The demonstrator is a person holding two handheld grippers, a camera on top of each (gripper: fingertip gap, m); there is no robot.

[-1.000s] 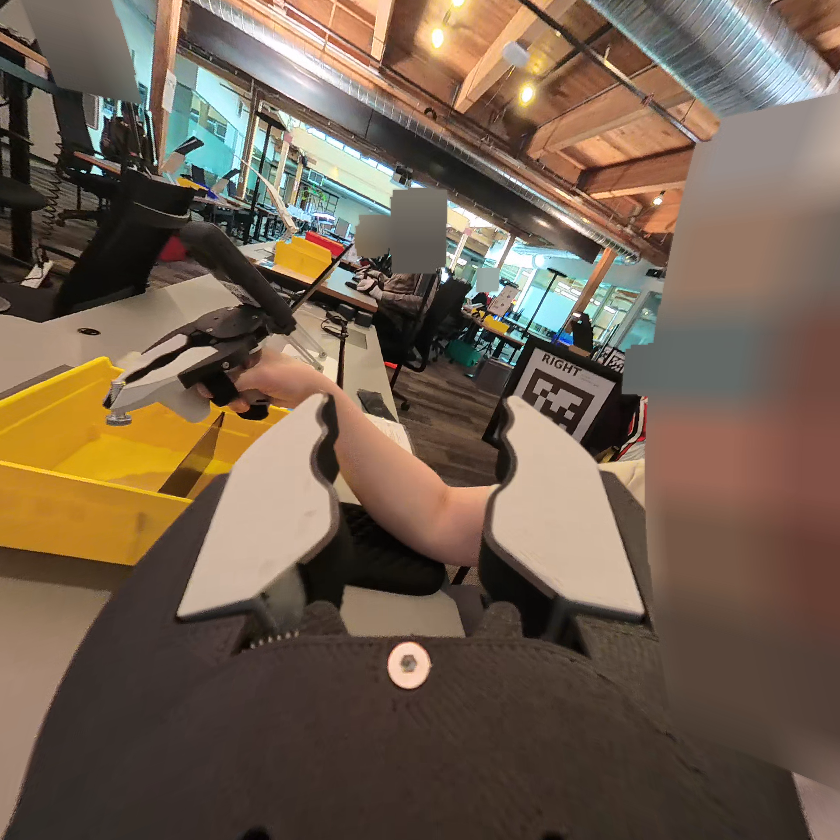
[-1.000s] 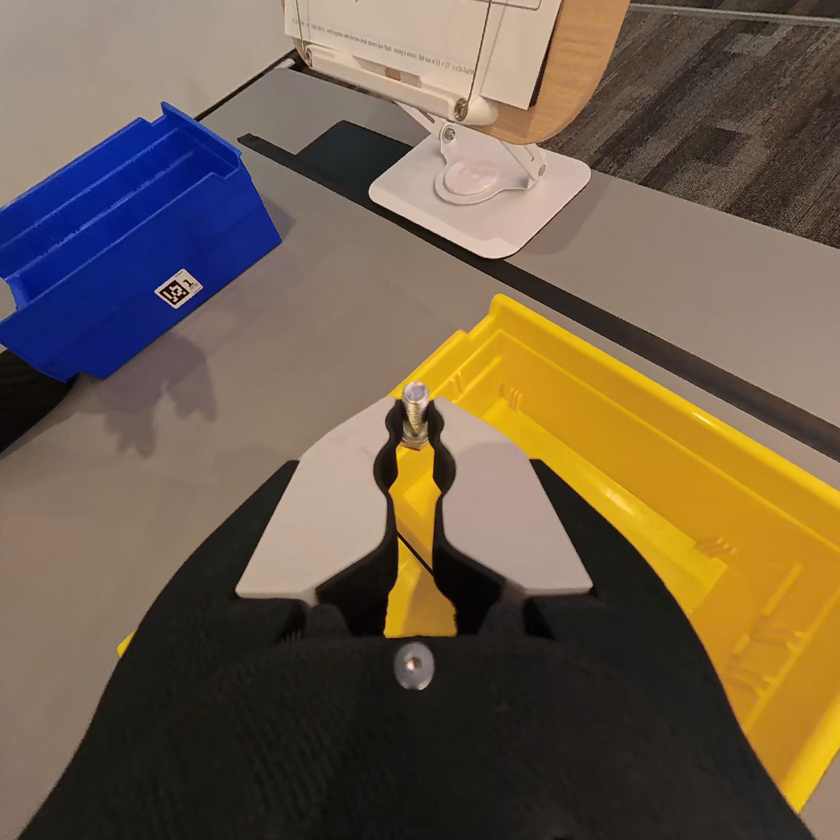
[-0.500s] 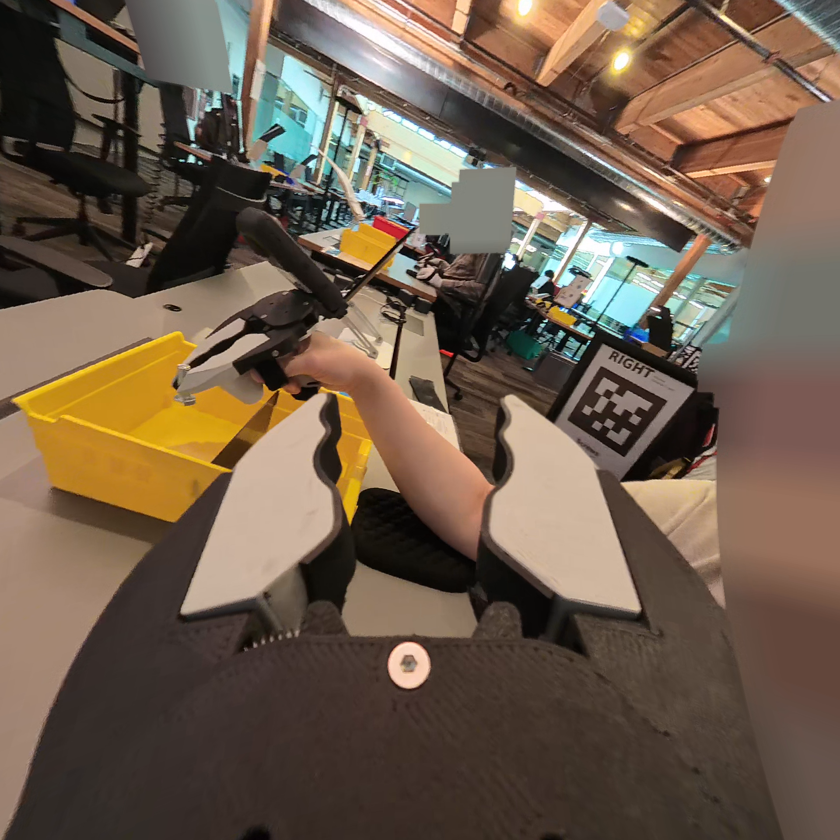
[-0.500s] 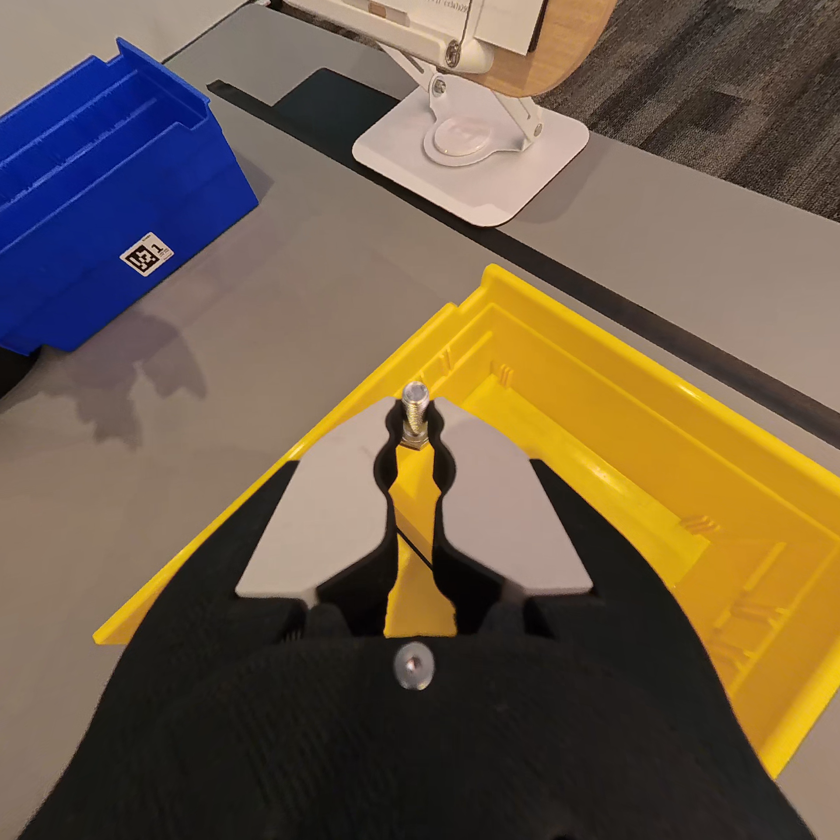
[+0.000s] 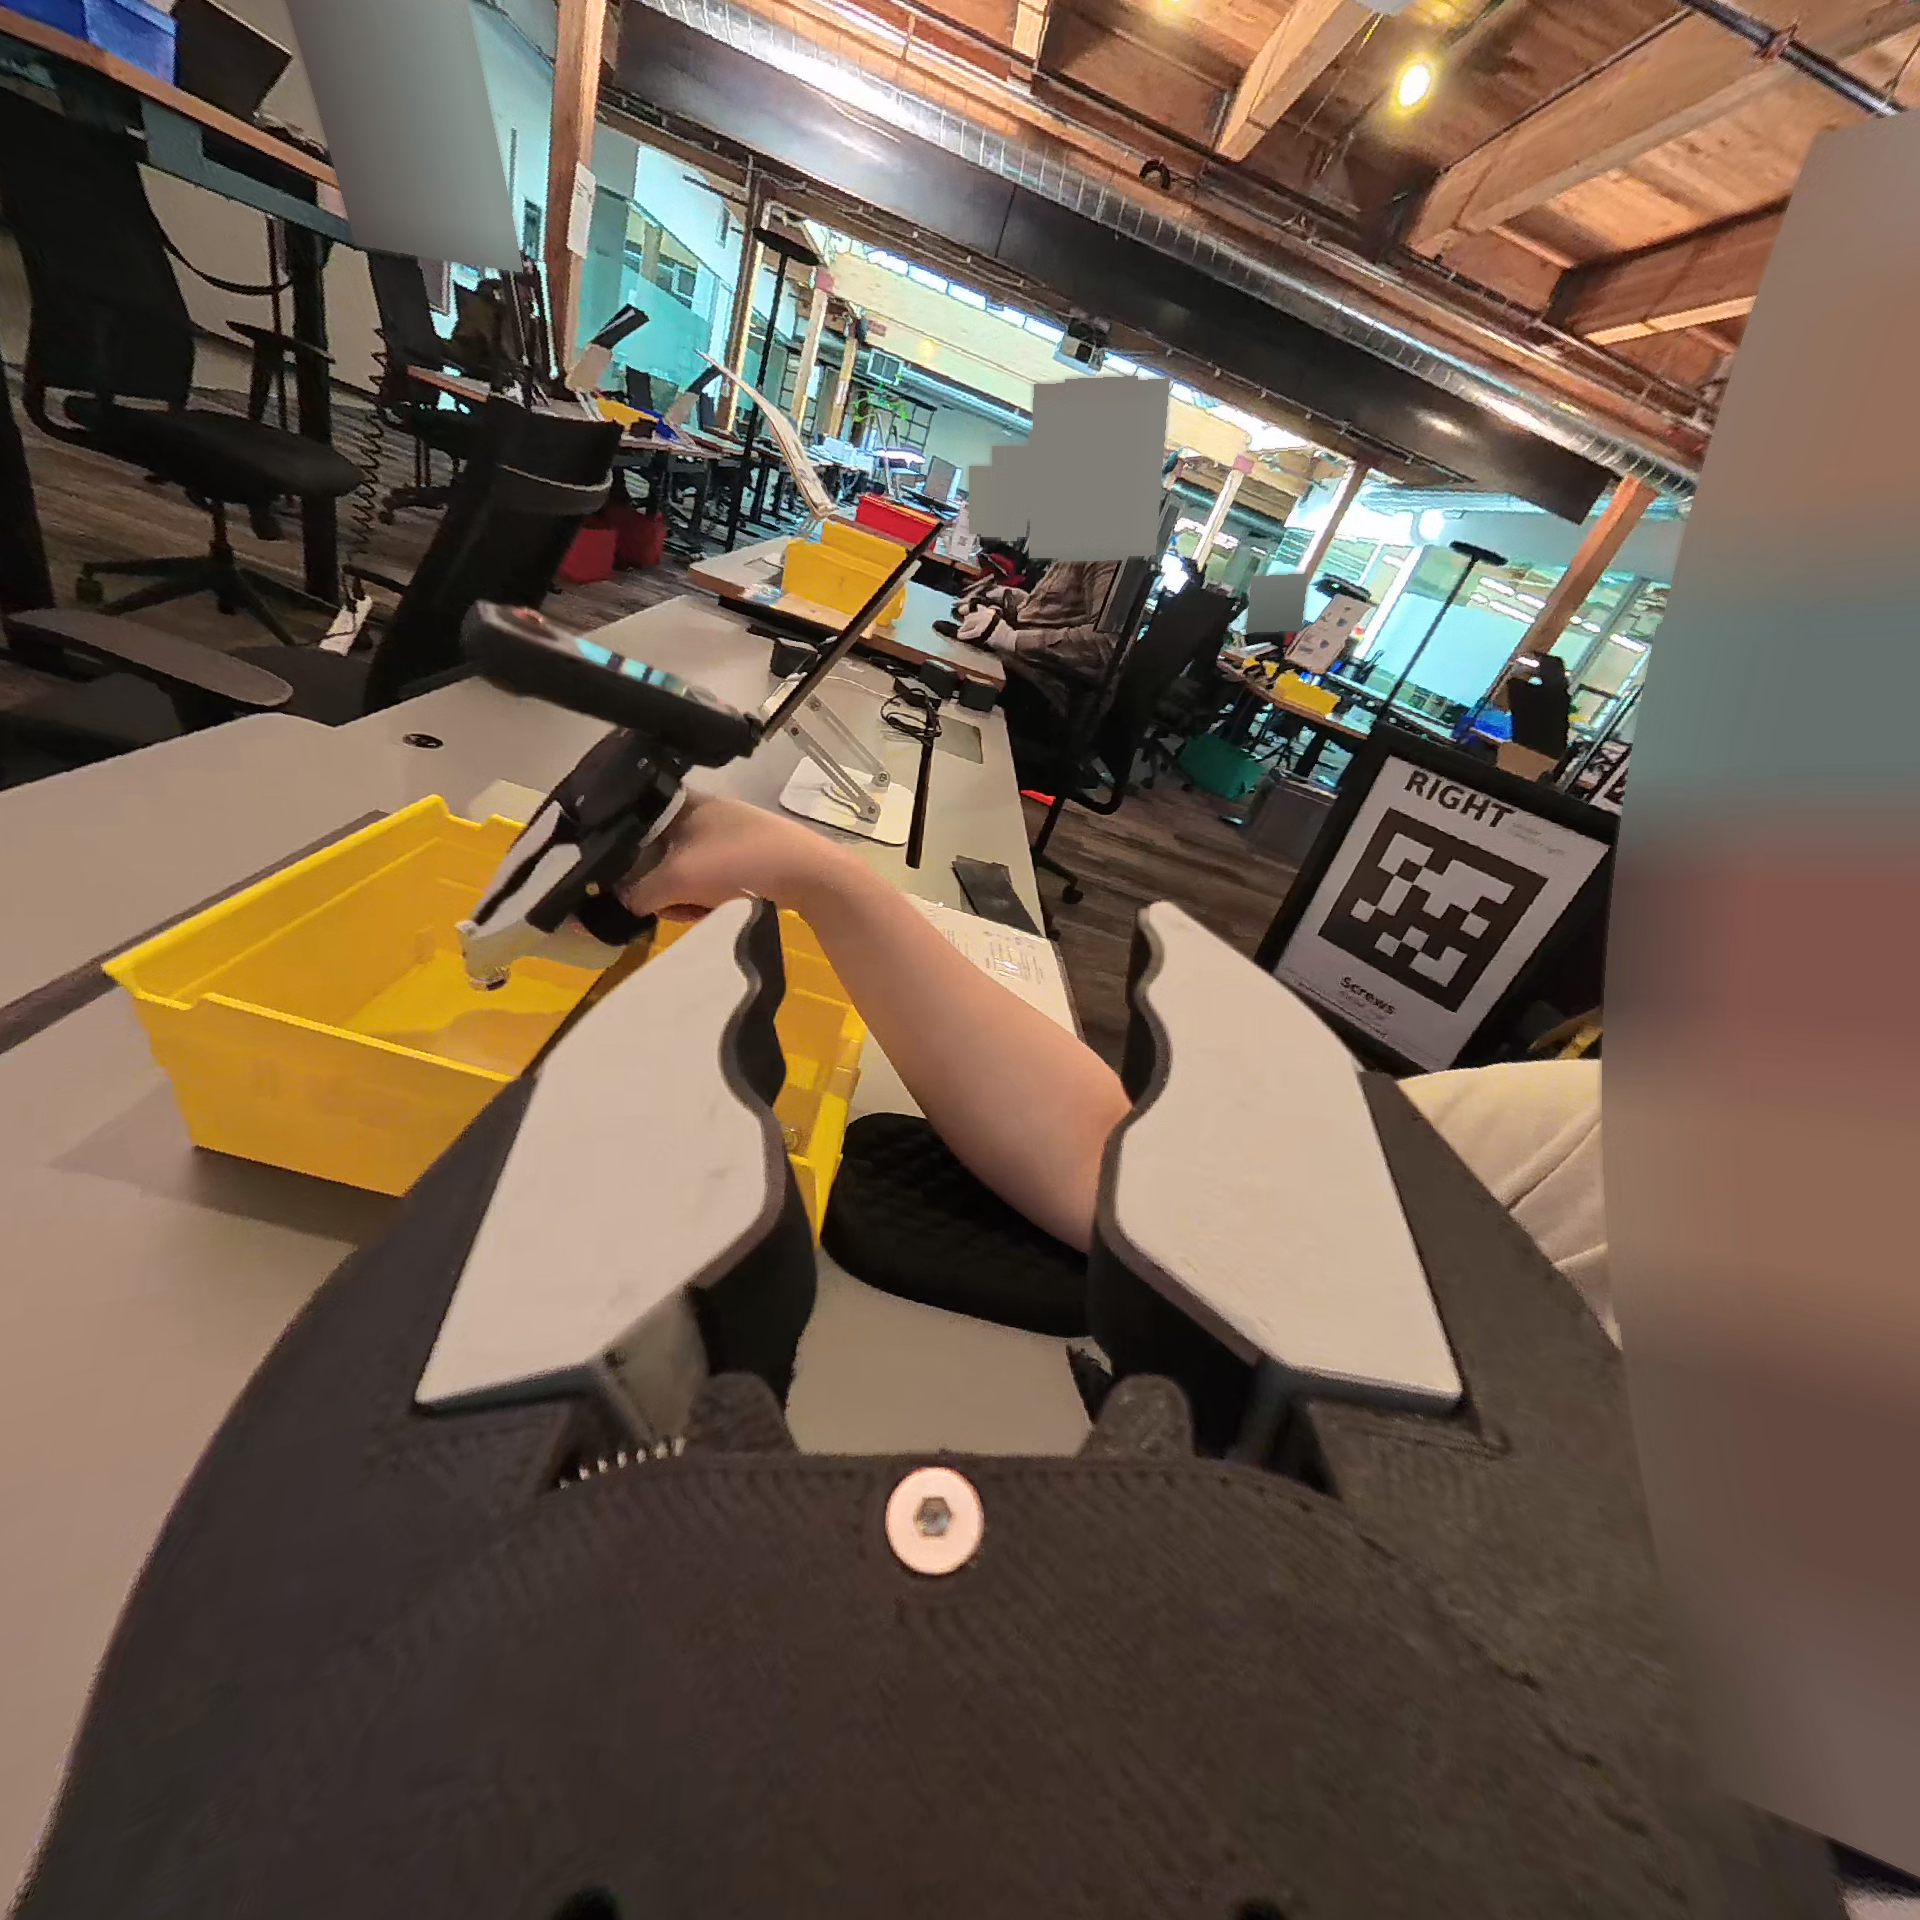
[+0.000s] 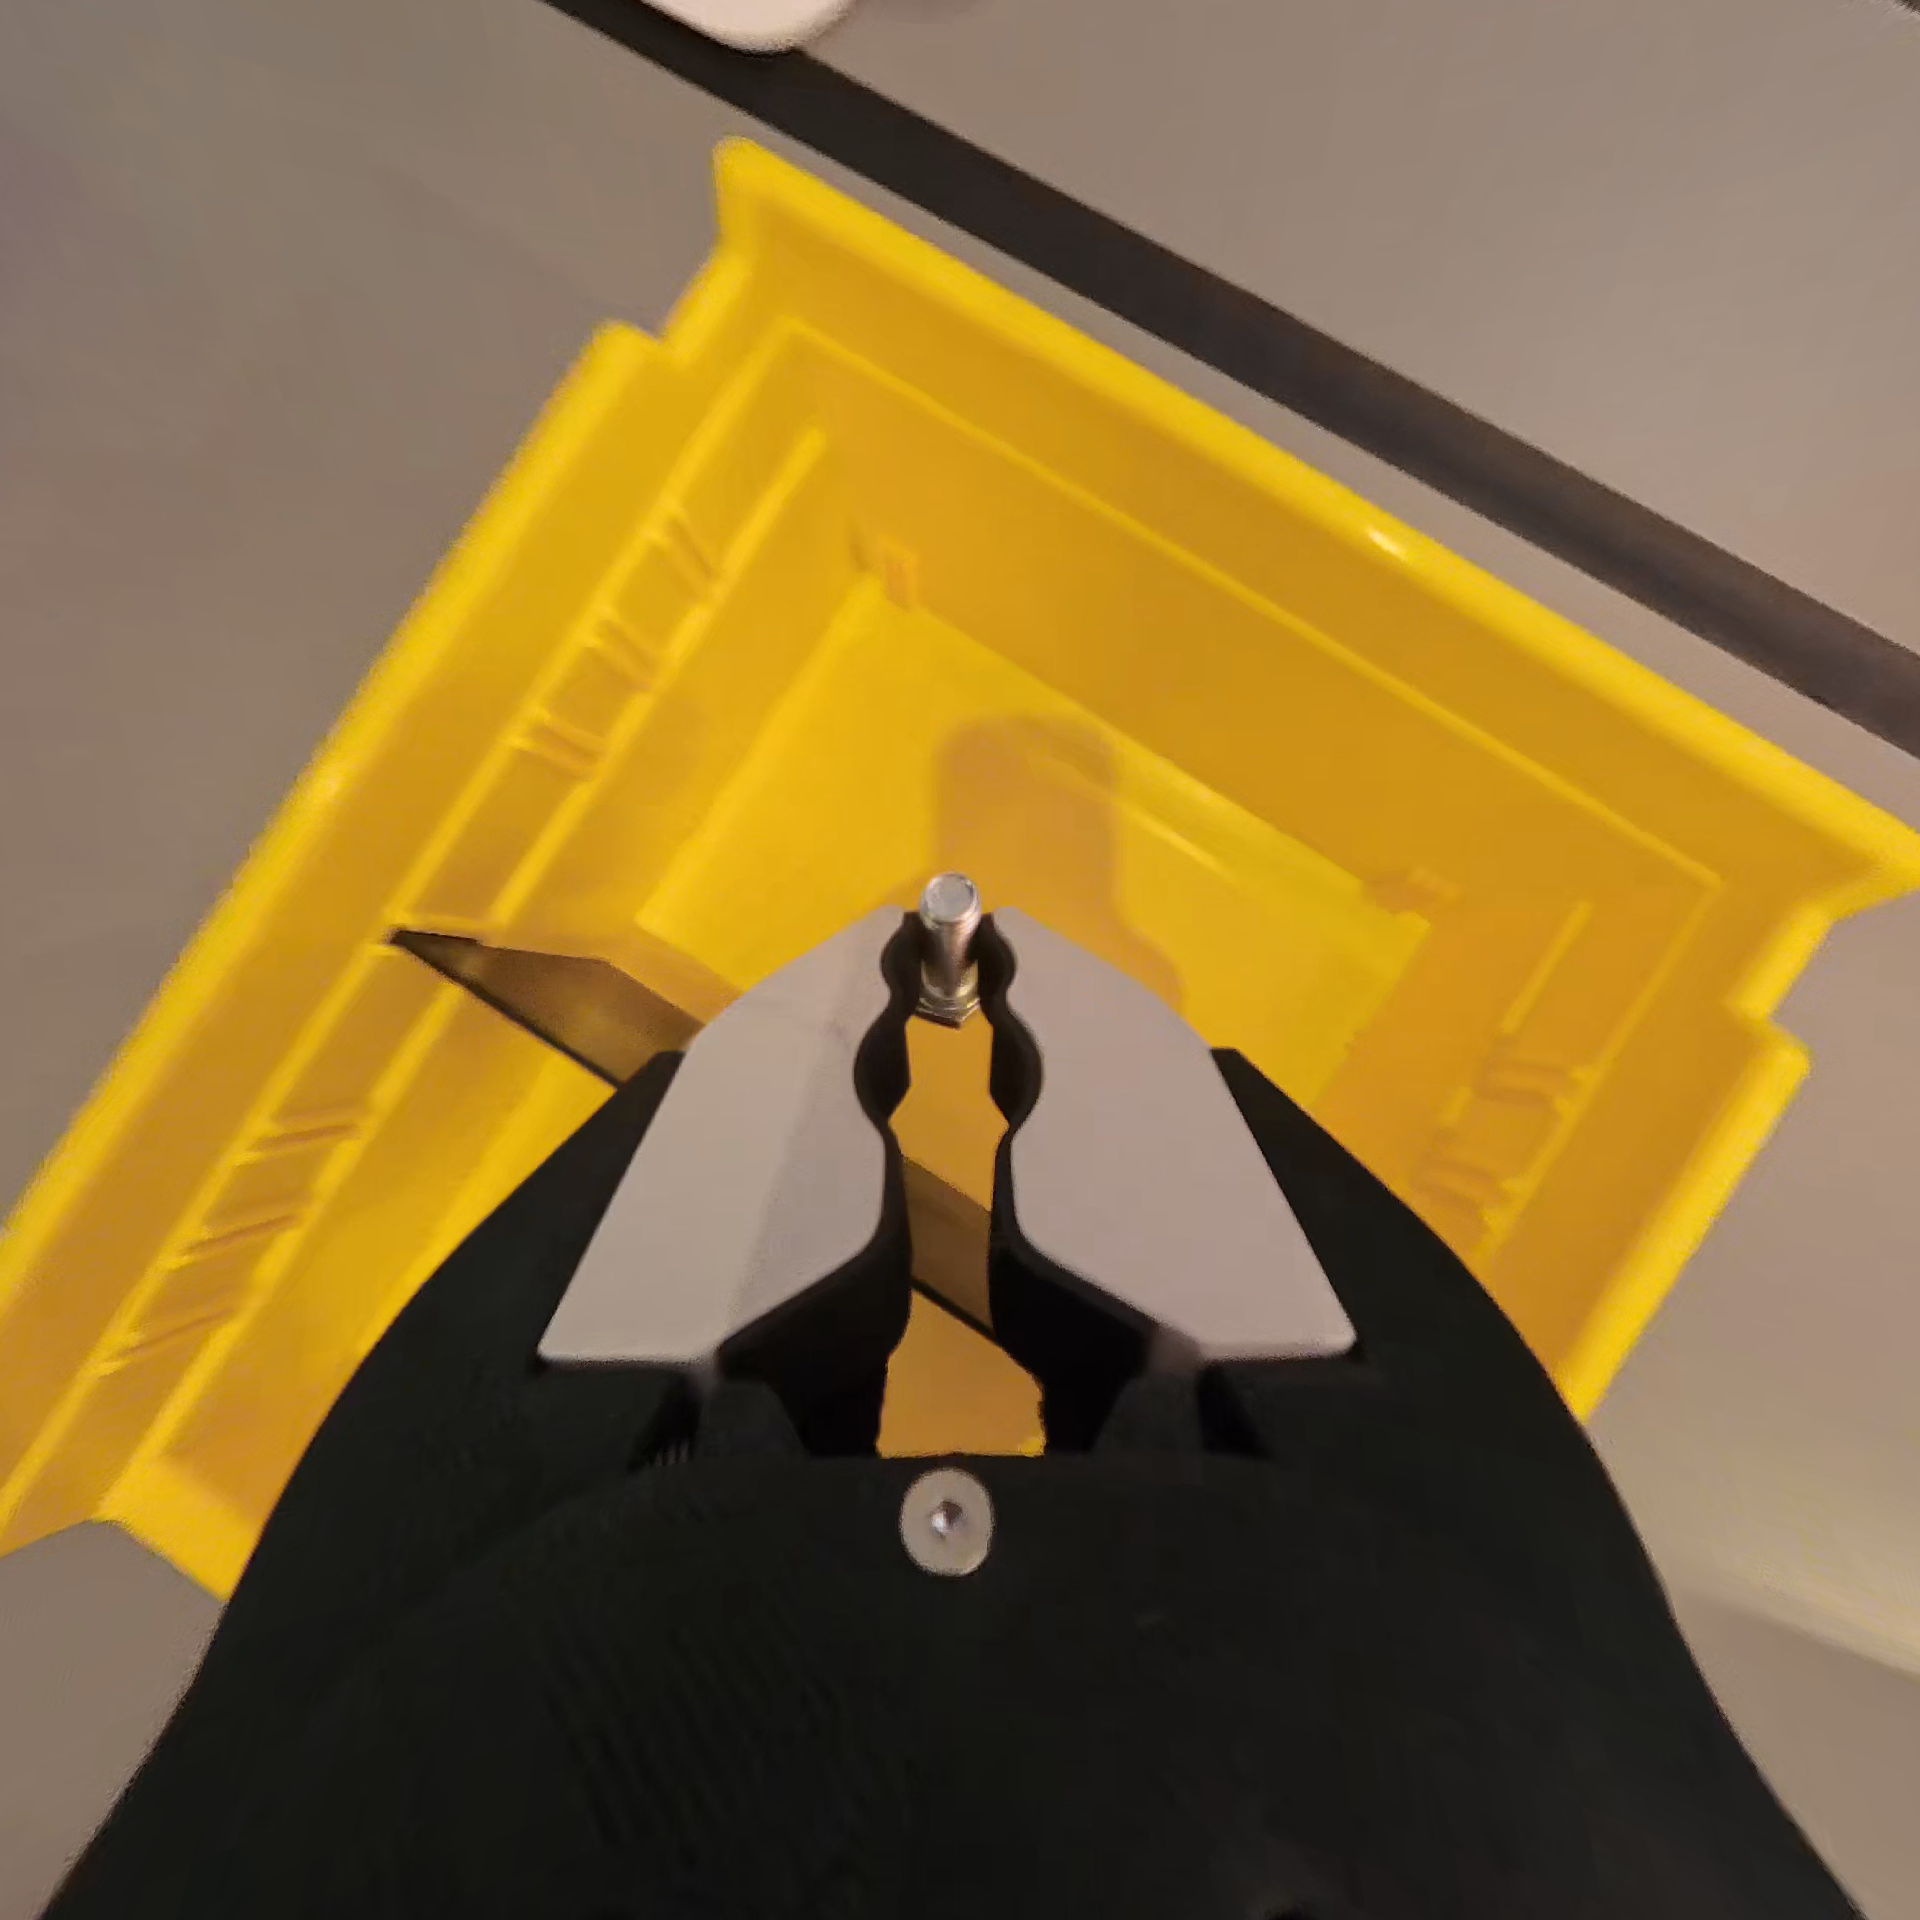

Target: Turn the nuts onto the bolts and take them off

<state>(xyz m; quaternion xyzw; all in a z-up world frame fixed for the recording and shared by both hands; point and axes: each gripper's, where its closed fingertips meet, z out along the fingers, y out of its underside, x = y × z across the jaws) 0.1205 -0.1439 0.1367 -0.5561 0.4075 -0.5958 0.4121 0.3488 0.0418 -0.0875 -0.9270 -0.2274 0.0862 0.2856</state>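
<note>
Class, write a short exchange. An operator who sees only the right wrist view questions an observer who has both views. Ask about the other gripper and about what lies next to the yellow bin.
Operator: My right gripper holds a bolt over the yellow bin. Is the left gripper busy?
Observer: No, it is open, with nothing between its fingers.
Operator: What lies on the table beside the bin, on my side?
Observer: A black pad. The person's forearm looks to rest on it.
Operator: Is anything behind that arm?
Observer: Yes, a framed sign with a black and white square pattern stands there.
</note>
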